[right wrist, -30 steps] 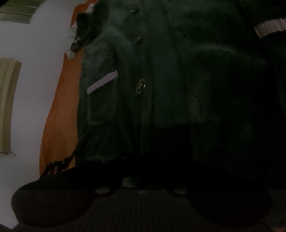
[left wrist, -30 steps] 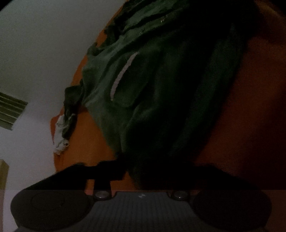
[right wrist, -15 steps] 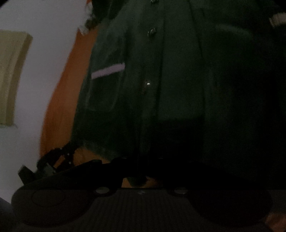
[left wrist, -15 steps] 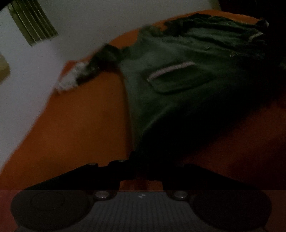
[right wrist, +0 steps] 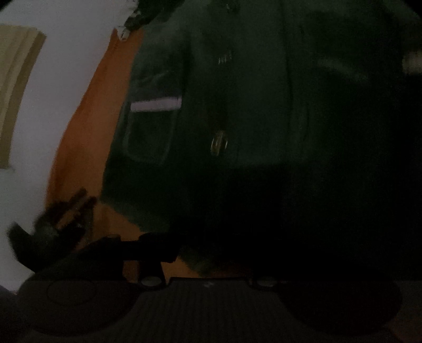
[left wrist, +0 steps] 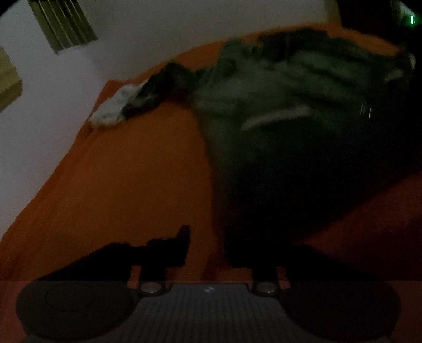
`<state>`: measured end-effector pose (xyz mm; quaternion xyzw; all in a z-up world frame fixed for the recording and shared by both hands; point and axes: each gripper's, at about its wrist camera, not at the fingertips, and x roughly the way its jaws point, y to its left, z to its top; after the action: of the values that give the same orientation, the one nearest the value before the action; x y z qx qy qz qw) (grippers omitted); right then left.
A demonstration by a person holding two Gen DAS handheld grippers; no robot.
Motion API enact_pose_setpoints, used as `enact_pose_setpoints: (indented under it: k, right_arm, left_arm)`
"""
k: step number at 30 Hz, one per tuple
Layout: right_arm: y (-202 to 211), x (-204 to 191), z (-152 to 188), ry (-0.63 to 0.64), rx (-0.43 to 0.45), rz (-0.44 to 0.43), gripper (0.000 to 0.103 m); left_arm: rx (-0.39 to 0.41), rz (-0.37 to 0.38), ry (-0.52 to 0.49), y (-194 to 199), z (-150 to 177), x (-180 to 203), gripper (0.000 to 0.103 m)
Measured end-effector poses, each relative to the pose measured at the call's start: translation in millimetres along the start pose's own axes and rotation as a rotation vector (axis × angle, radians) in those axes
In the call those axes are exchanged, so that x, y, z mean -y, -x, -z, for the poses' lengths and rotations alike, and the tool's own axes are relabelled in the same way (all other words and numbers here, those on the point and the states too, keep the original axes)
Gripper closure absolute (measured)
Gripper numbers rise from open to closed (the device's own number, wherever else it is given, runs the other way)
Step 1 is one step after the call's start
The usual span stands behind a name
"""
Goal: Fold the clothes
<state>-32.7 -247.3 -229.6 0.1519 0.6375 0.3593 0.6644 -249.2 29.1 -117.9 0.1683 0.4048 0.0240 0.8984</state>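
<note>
A dark green jacket (left wrist: 277, 110) lies spread on an orange bedsheet (left wrist: 118, 171) in a dim room, its front up, a pale-trimmed pocket (right wrist: 153, 129) and a metal button (right wrist: 219, 143) showing in the right wrist view. The jacket's lower hem sits nearest both cameras; its far end reaches toward the white wall (left wrist: 158, 31), where a small black-and-white cloth (left wrist: 126, 103) lies just beside it on the sheet.

The left gripper (left wrist: 205, 242) hangs over the sheet at the jacket's lower left corner, its jaws opening; orange sheet shows in the gap between them, and the right finger stands against the dark hem (too dark to say whether it touches). The right gripper (right wrist: 211, 253) points down at the hem nearer the jacket's middle, its jaws also opening; a fold of green cloth and a strip of sheet show between them, but its right finger is lost in shadow. A slatted vent (left wrist: 63, 23) is set in the wall above the bed.
</note>
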Motion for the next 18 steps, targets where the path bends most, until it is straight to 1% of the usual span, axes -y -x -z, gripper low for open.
enact_pose_setpoints:
  k: [1,3,5,6,7,9,10,11,12,14,15,18]
  right_arm:
    - [4,-1,-8,0.020,0.006,0.010,0.056]
    - [12,-10,-30,0.090,0.023,0.049,0.056]
    - [17,-27,-65,0.194,0.044,0.099,0.055]
    - [18,-37,-83,0.249,0.058,0.115,0.055]
    - [19,-47,-101,0.304,0.077,0.131,0.054]
    - [17,-69,-145,0.405,0.124,0.167,0.049]
    - [16,-78,-167,0.440,0.148,0.179,0.049]
    - [14,-84,-187,0.459,0.169,0.184,0.048]
    - [7,-89,-209,0.469,0.188,0.189,0.046]
    - [-8,-86,-242,0.498,0.212,0.206,0.046]
    - [-16,-83,-257,0.519,0.224,0.218,0.046]
    - [-50,-70,-290,0.596,0.225,0.267,0.047]
  left_arm:
    - [0.013,0.043,0.028,-5,-11,-2,0.054]
    - [0.053,0.149,0.111,-14,-35,-6,0.054]
    - [0.094,0.246,0.186,-25,-56,-5,0.052]
    - [0.105,0.282,0.216,-31,-61,-2,0.051]
    - [0.101,0.303,0.238,-40,-61,2,0.045]
    - [0.047,0.312,0.271,-67,-50,11,0.045]
    - [0.010,0.290,0.279,-77,-36,15,0.050]
    - [-0.027,0.267,0.288,-86,-21,18,0.051]
    - [-0.040,0.249,0.288,-89,-8,22,0.051]
    - [0.003,0.221,0.253,-72,10,27,0.051]
    - [0.000,0.203,0.240,-64,14,28,0.051]
    - [-0.015,0.210,0.298,-55,21,23,0.051]
